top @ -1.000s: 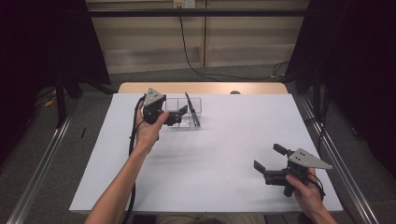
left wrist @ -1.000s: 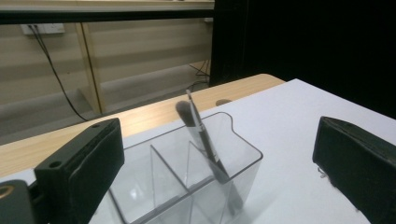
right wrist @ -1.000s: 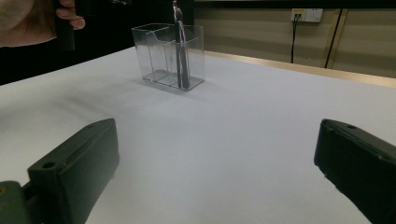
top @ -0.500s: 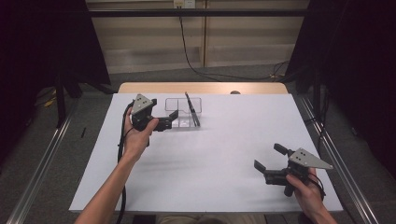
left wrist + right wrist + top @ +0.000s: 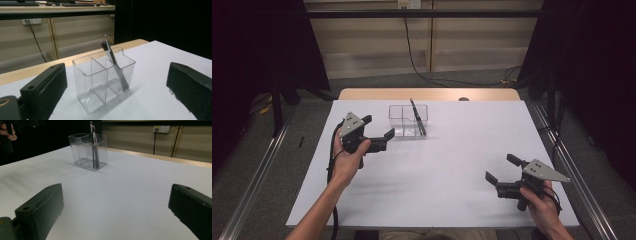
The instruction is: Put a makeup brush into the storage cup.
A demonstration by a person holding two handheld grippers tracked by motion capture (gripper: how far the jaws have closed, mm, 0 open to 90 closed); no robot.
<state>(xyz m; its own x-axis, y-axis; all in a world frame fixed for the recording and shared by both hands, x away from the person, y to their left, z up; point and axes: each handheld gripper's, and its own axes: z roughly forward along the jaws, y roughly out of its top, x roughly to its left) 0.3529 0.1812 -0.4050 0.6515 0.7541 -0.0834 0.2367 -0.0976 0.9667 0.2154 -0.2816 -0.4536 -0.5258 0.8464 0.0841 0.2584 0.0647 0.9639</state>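
The left gripper (image 5: 378, 131) has drawn back from the clear plastic three-compartment organizer (image 5: 408, 120), jaws released and empty; the dark slim brush (image 5: 417, 117) leans inside it, so placing seems finished.

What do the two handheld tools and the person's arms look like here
Both the left tool and right tool are black, each with two blocky black jaws and a grey three-cornered plate on top. A black cable trails from the left one along the forearm. Both forearms are bare, with no sleeves showing.
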